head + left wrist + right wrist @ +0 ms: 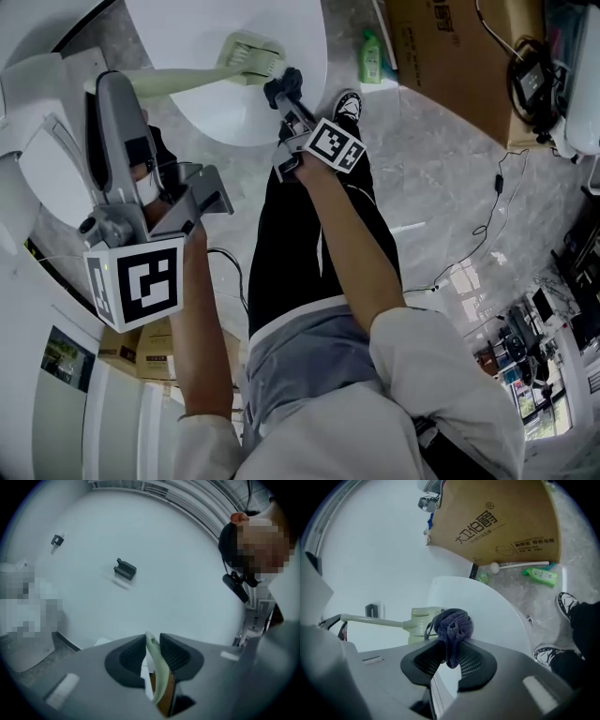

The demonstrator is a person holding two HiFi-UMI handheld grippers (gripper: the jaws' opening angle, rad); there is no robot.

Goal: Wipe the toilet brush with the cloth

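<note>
Our left claw [152, 651] clamps the toilet brush [248, 54] by its handle, steadying its head above the white surface [187, 37]. Our right claw [452, 660] pinches the bunched cloth [452, 623] just beside that head, ready to wipe.

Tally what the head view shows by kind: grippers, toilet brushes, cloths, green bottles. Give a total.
left gripper and right gripper: 2
toilet brush: 1
cloth: 1
green bottle: 1
Total: 5
</note>
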